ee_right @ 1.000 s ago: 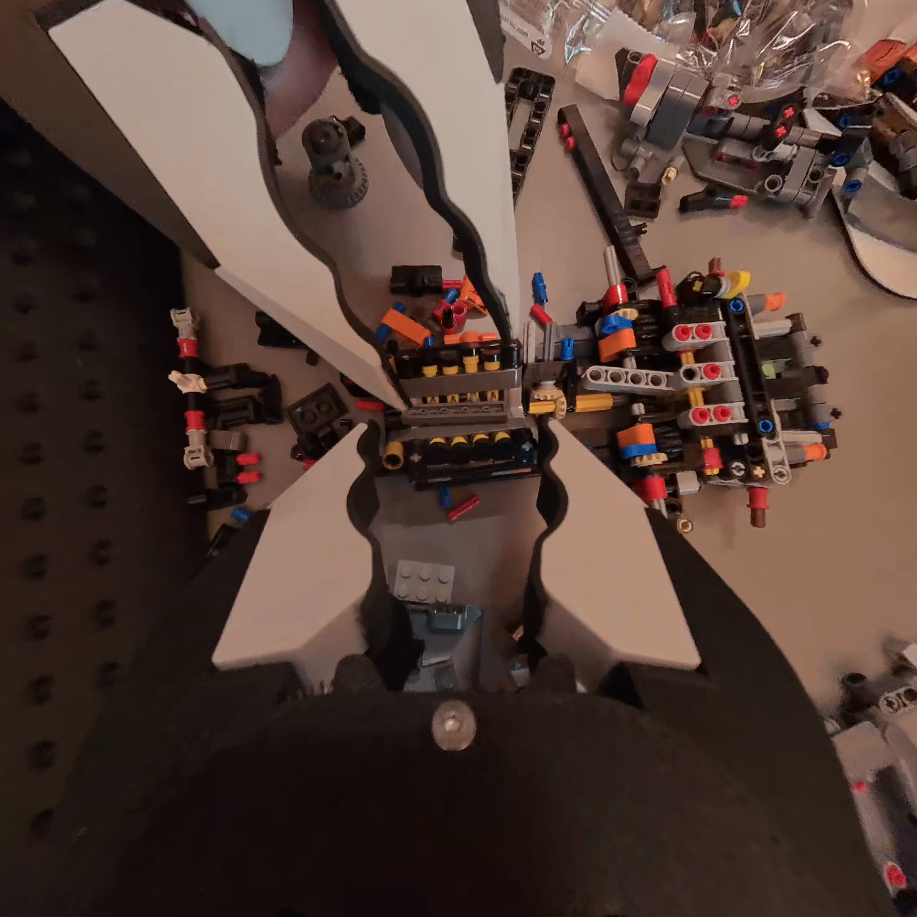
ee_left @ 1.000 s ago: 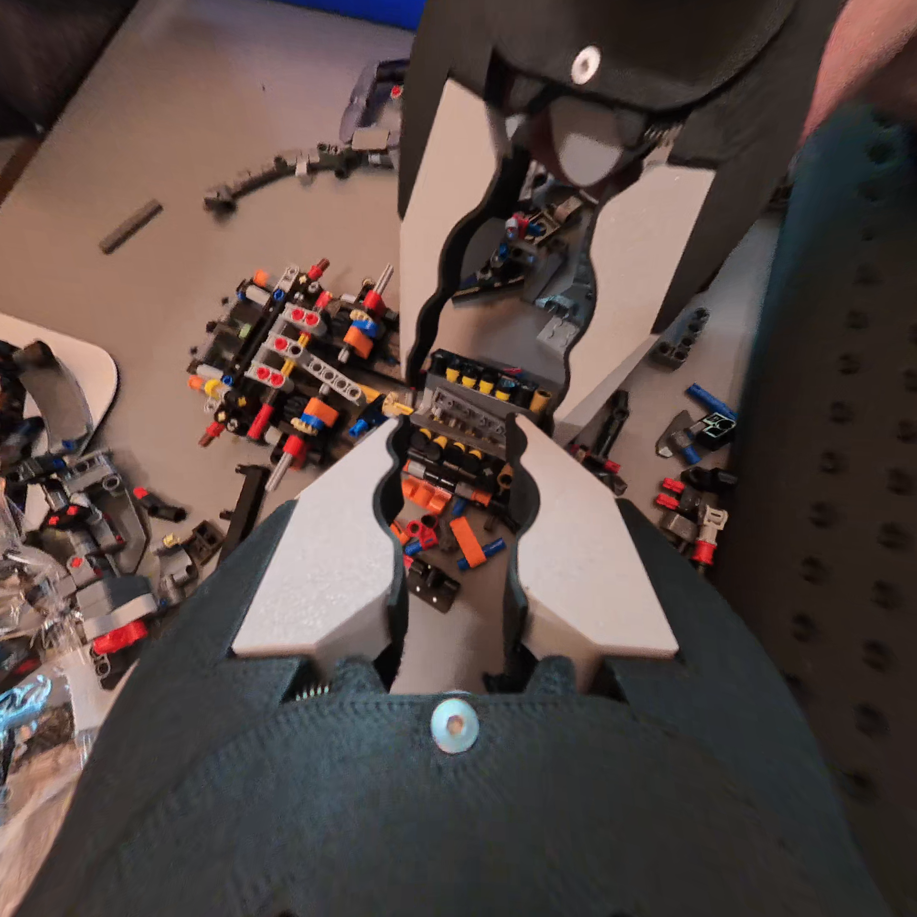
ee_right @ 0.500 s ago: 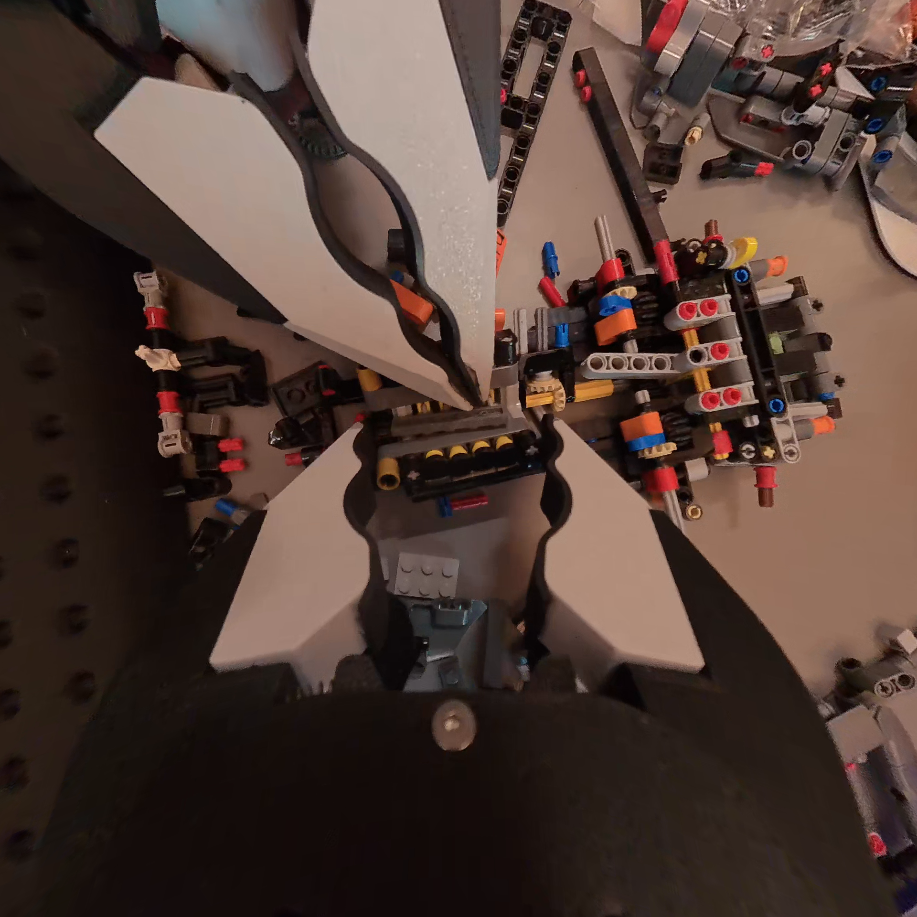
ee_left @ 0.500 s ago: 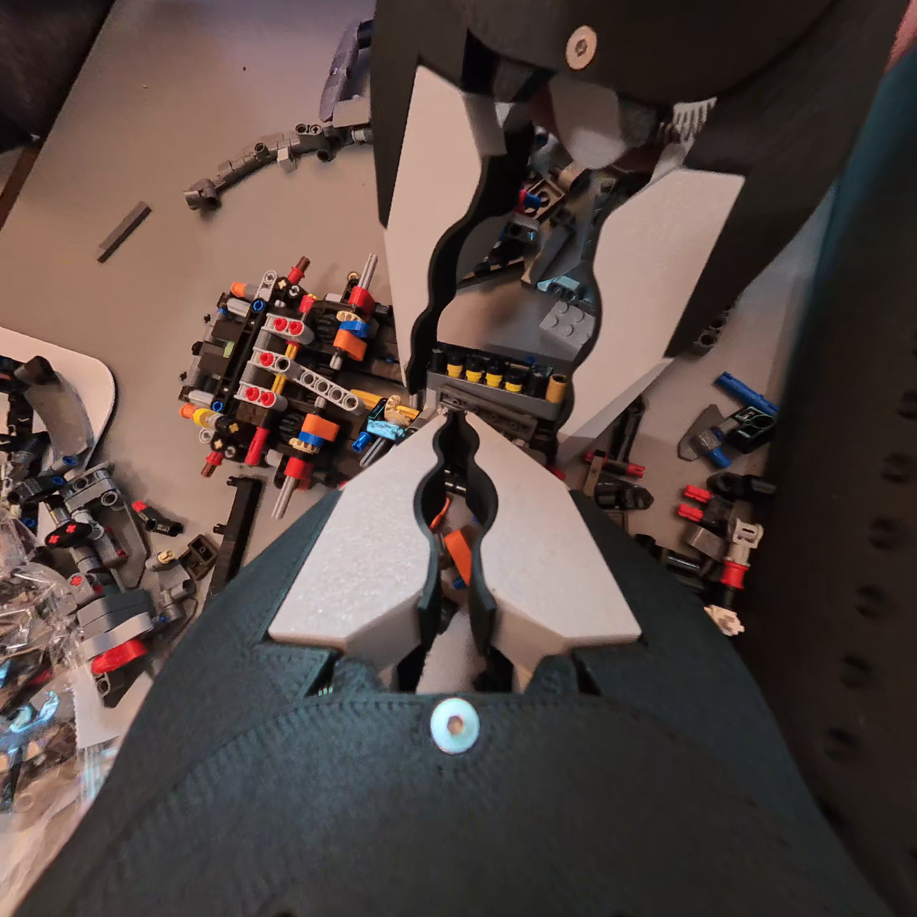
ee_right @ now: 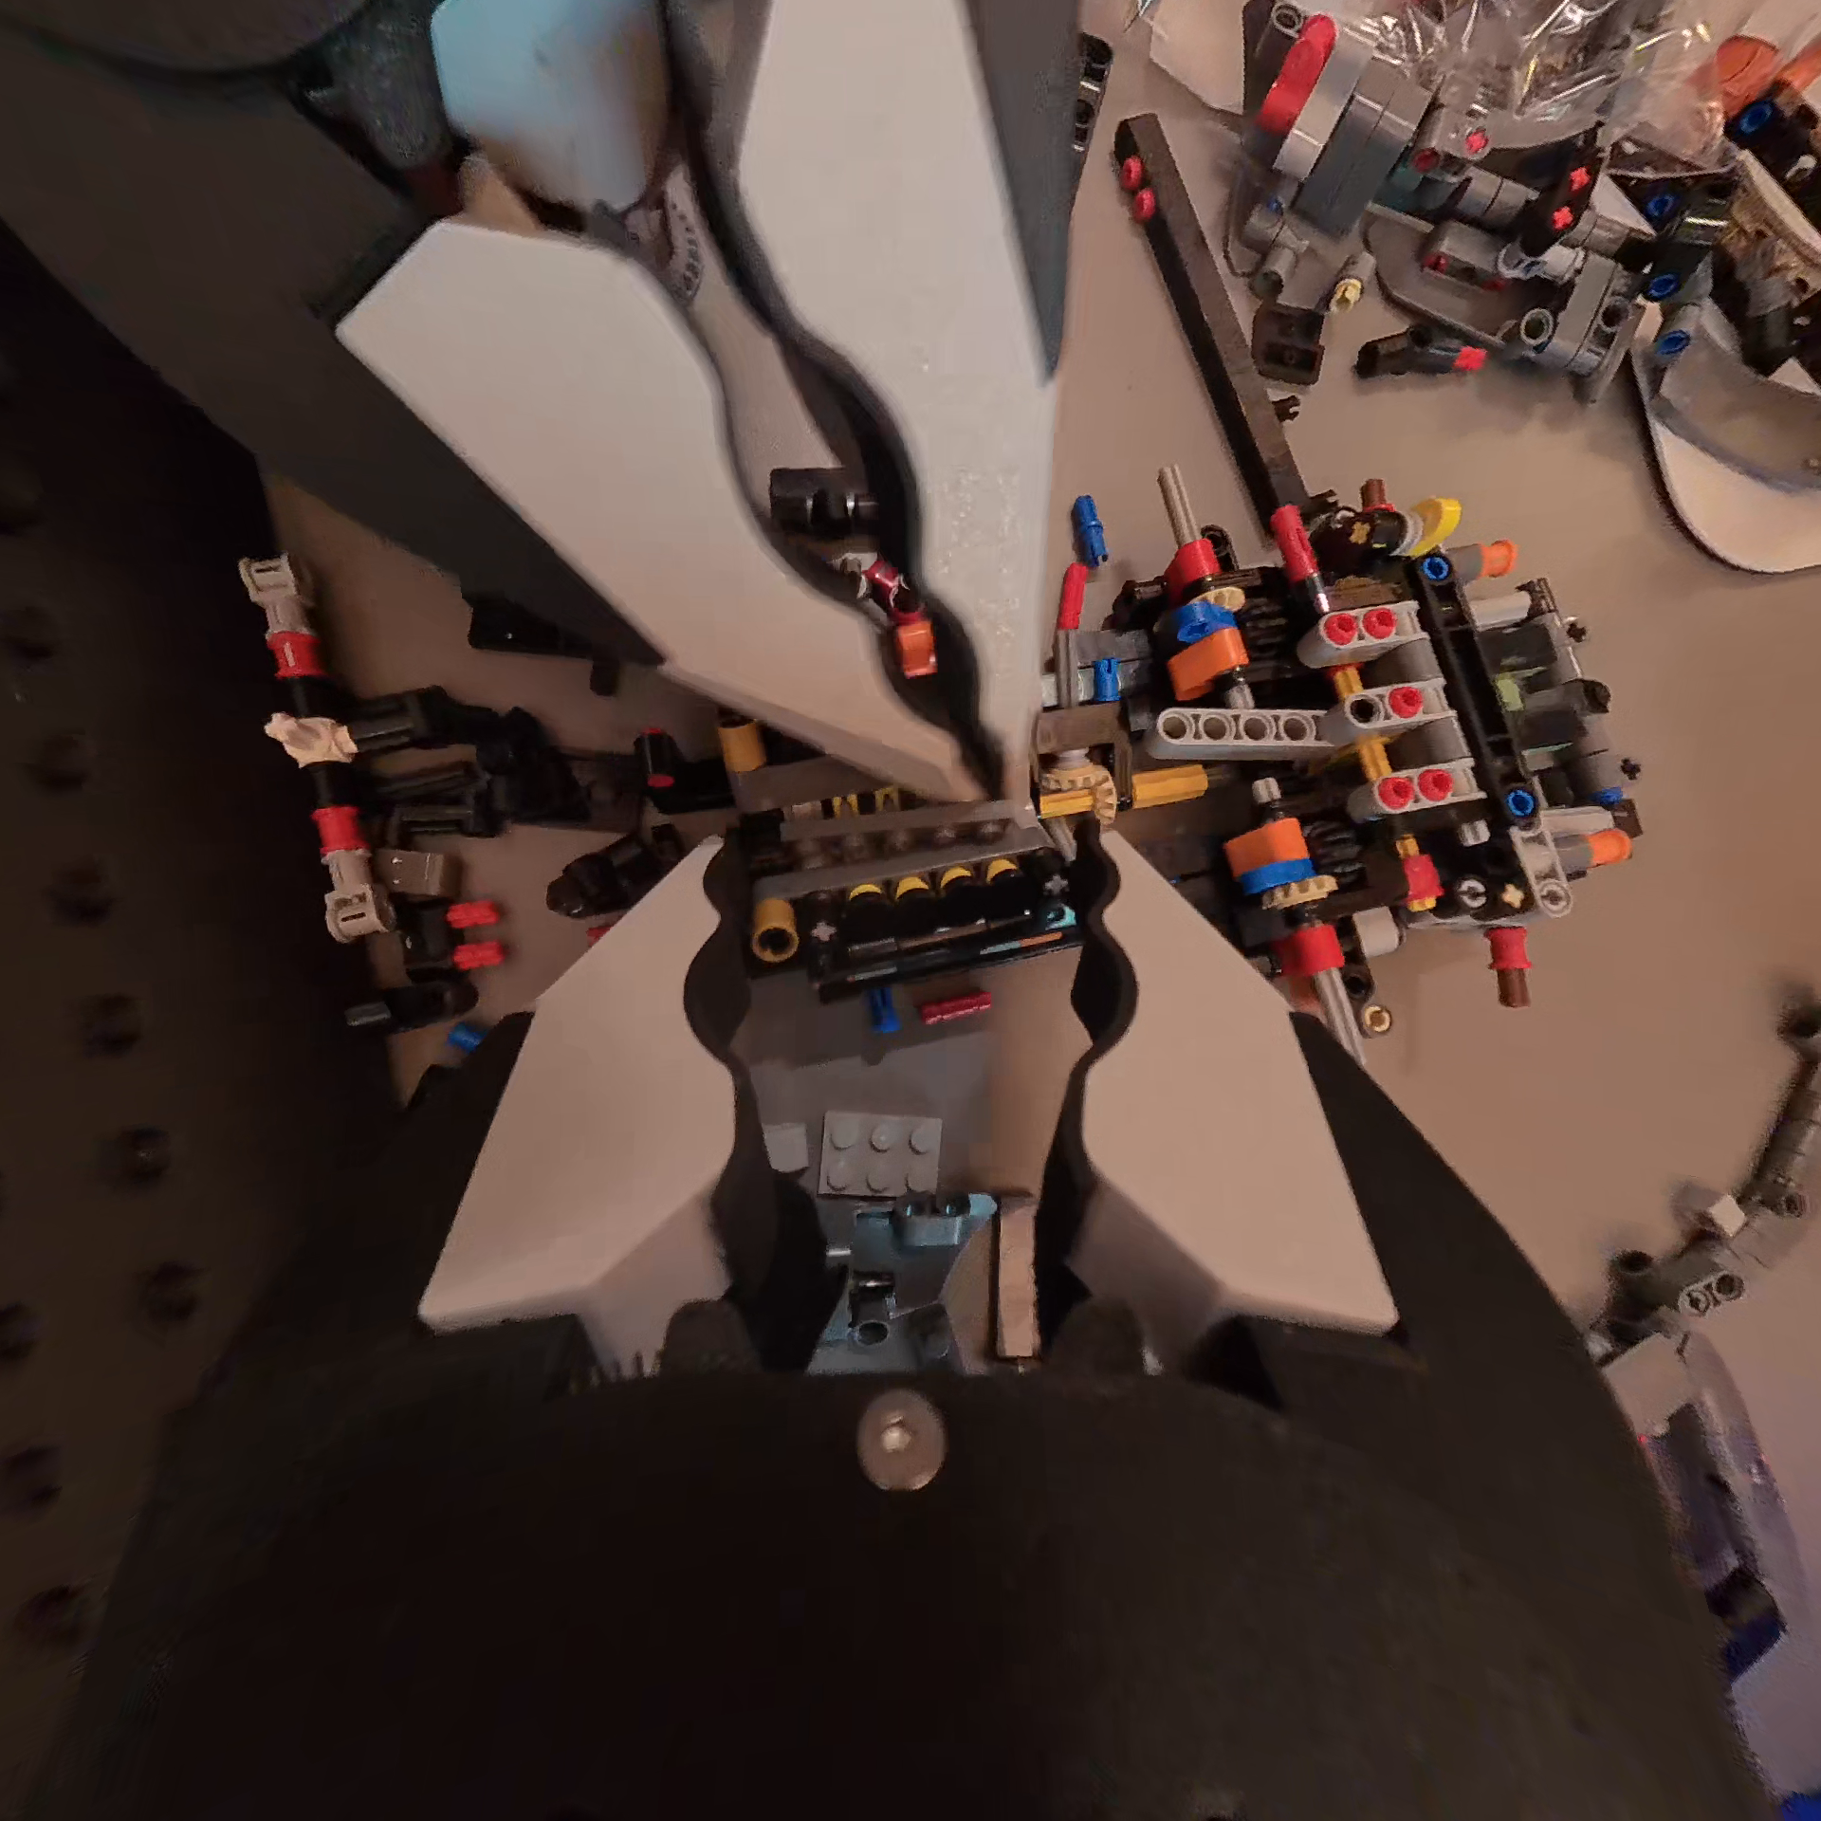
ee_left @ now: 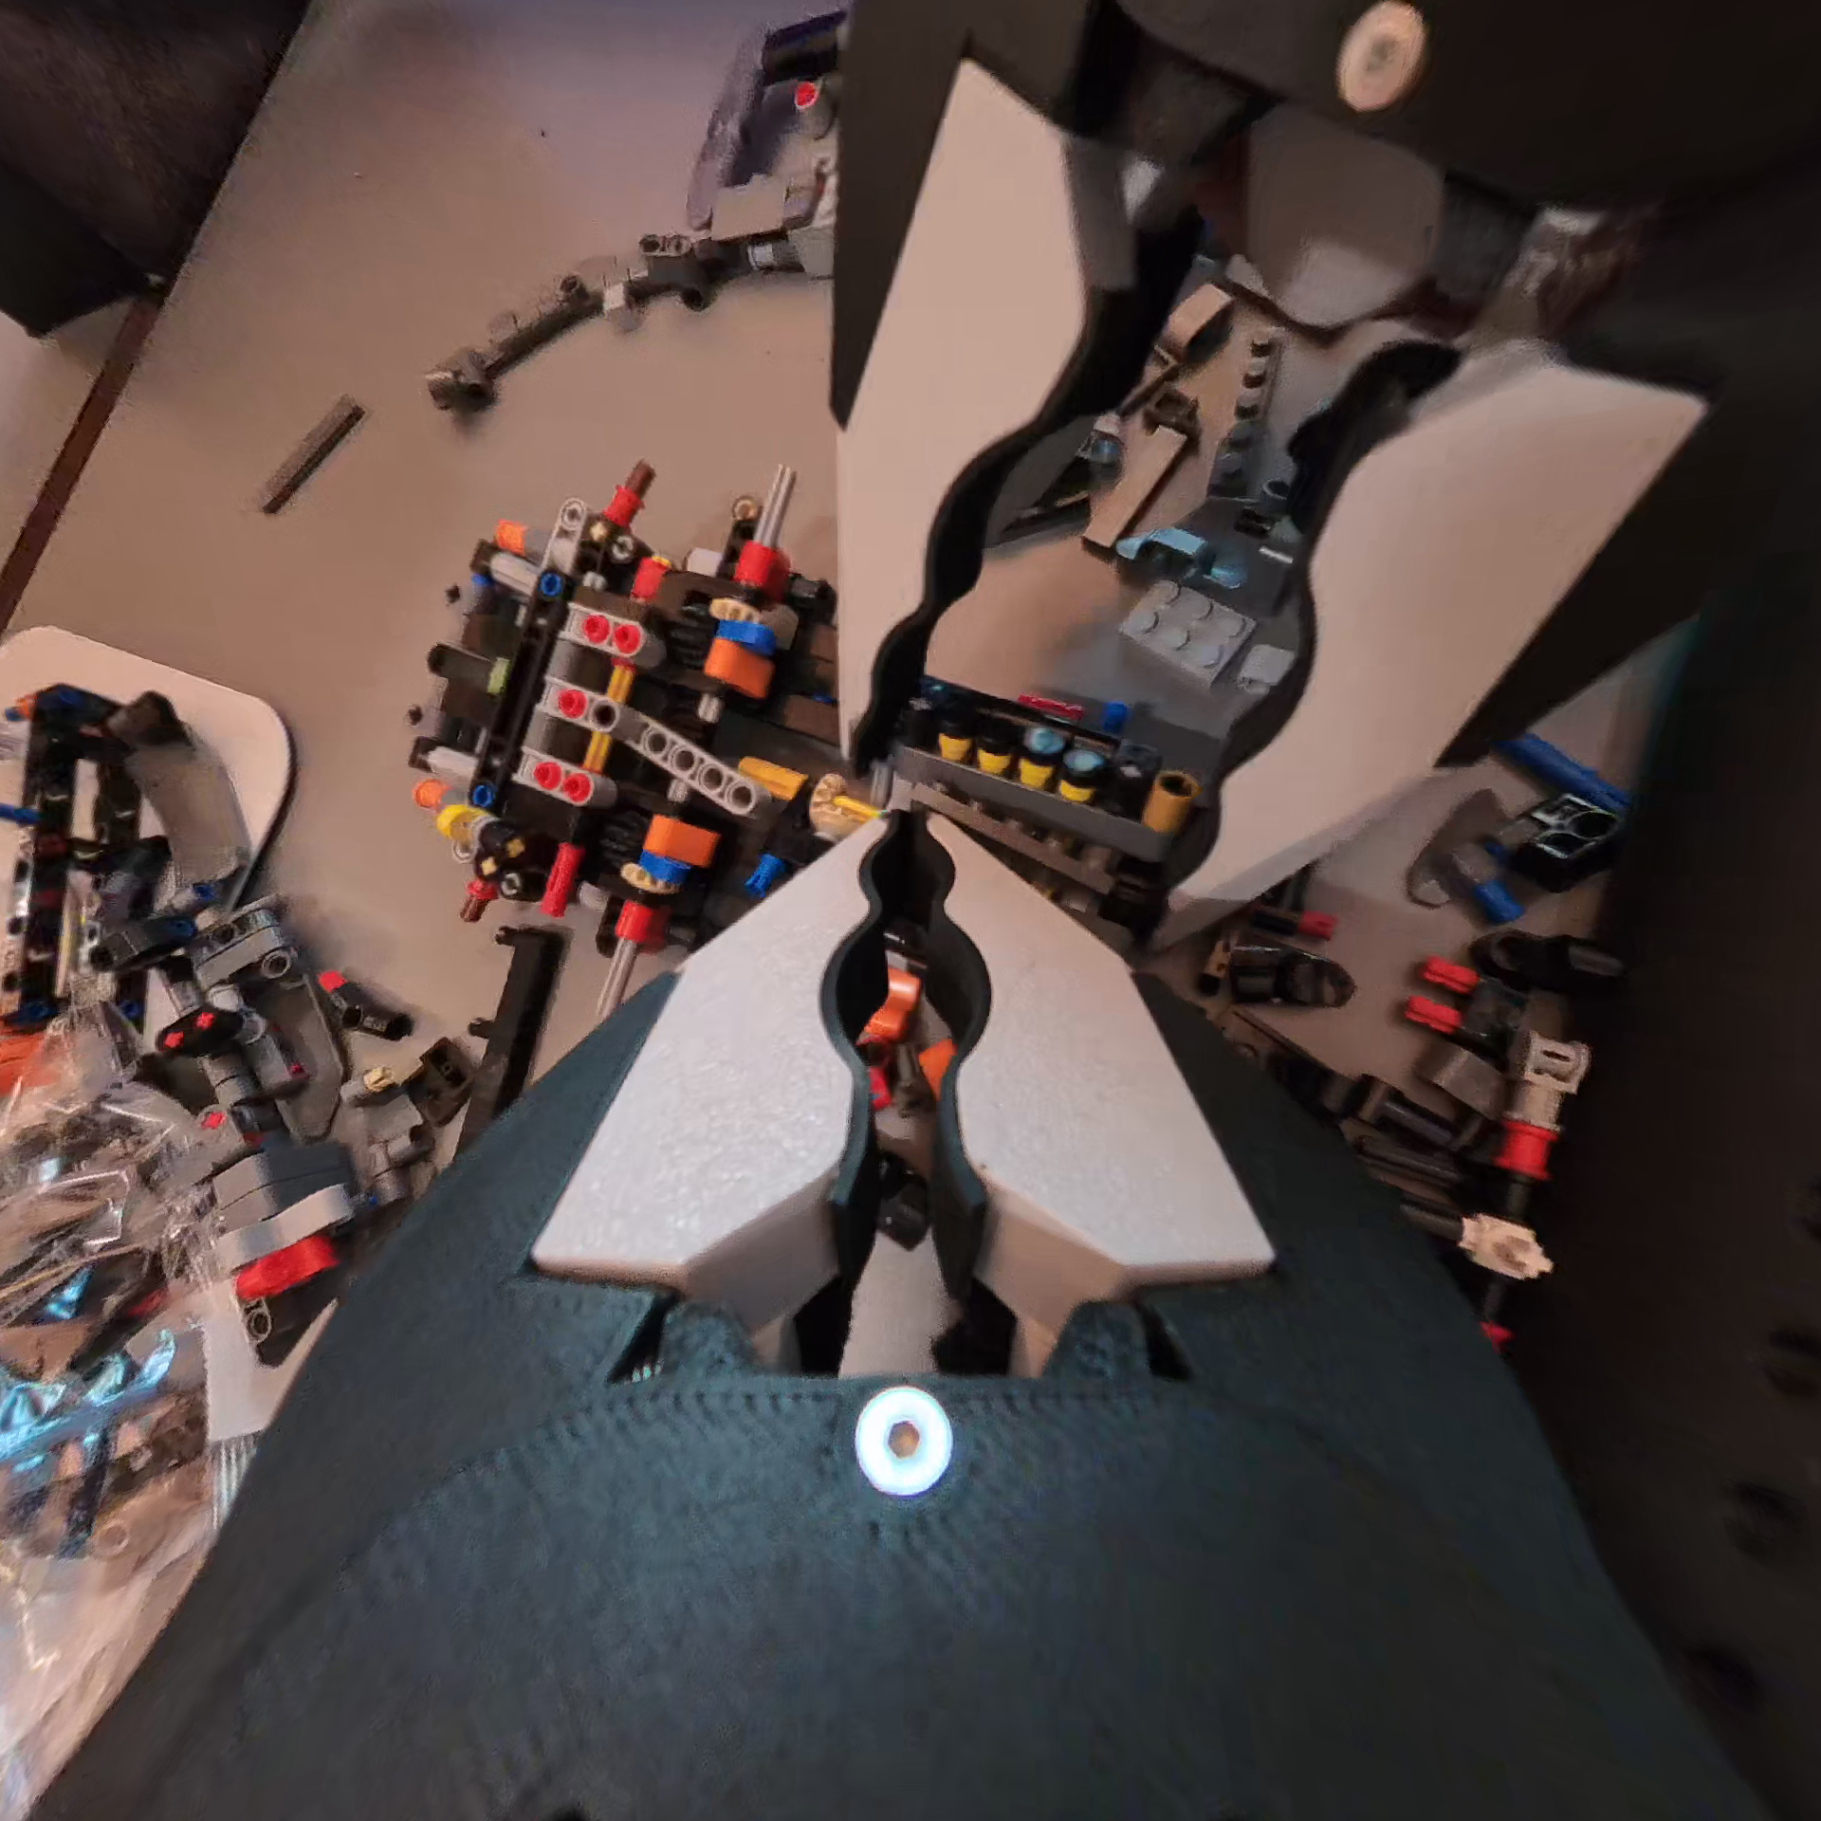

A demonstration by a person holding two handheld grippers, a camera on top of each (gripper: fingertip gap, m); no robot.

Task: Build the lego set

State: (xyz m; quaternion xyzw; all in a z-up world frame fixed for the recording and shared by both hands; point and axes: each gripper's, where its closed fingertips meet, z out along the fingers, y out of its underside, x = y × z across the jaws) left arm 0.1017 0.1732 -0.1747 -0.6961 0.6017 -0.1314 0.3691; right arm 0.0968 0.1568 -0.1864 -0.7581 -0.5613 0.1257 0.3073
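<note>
Seemingly mid-assembly, two handheld grippers meet nose to nose over a half-built Technic model [ee_right: 1360,749] on a grey table [ee_left: 414,325] strewn with loose pins and beams. The left gripper [ee_left: 902,823] has its jaws drawn nearly together, tips touching the grey beam along the near edge of the engine block [ee_left: 1035,778], a dark sub-assembly with a row of yellow-capped cylinders; whether anything is pinched at those tips cannot be told, though an orange piece [ee_left: 892,995] on the table shows through the gap lower down. The right gripper [ee_right: 897,887] stands with jaws wide apart, straddling the same block, its fingers at either end without clearly clamping it. The block lies touching the left end of the larger gearbox frame in the right wrist view, beside a tan gear [ee_right: 1074,778]. A grey plate [ee_right: 877,1153] and a light blue piece [ee_right: 916,1242] lie near the right gripper's base.

By all appearances the step in hand is seating the block against the frame. Next would likely be closing the right jaws to steady the block while the left presses or aligns the joint.
</note>
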